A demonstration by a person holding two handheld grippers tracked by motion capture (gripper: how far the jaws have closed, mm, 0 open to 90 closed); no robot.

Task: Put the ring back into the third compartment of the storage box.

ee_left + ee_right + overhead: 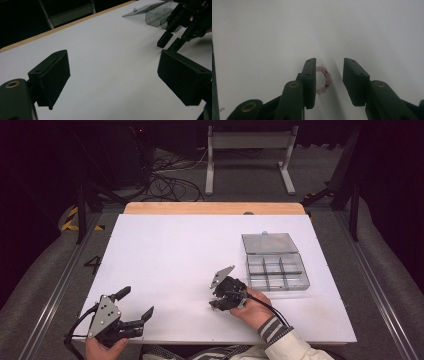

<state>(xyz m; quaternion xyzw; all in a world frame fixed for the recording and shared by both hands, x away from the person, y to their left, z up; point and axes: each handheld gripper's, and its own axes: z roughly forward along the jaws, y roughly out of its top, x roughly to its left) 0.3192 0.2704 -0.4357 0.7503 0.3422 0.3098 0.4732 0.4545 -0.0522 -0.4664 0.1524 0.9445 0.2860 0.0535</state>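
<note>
Closing in on a small pink bead ring (323, 80) now: our right tool (329, 83) is down at the counter (170, 260) with its jaws set narrowly apart around the ring. In the right gripper view the ring lies flat on the white surface, tucked against the inner face of the left-hand jaw, with a clear gap to the other. So we judge the grasp has not yet been made; the pinch and the lift are left to do.

Over on the near left, our left tool (136, 304) sits at the counter's front edge, jaws wide and holding nothing.

Just right of the right tool and a little farther off is a clear compartment box (276, 271), its lid (269, 242) folded back on the far side. Its cells look empty as far as we can tell, and that seems the likely home for the ring.

Nothing blocks the short way from ring to box. The one worry, we'd say, is the ring sitting off-centre and slipping out as the jaws close.
</note>
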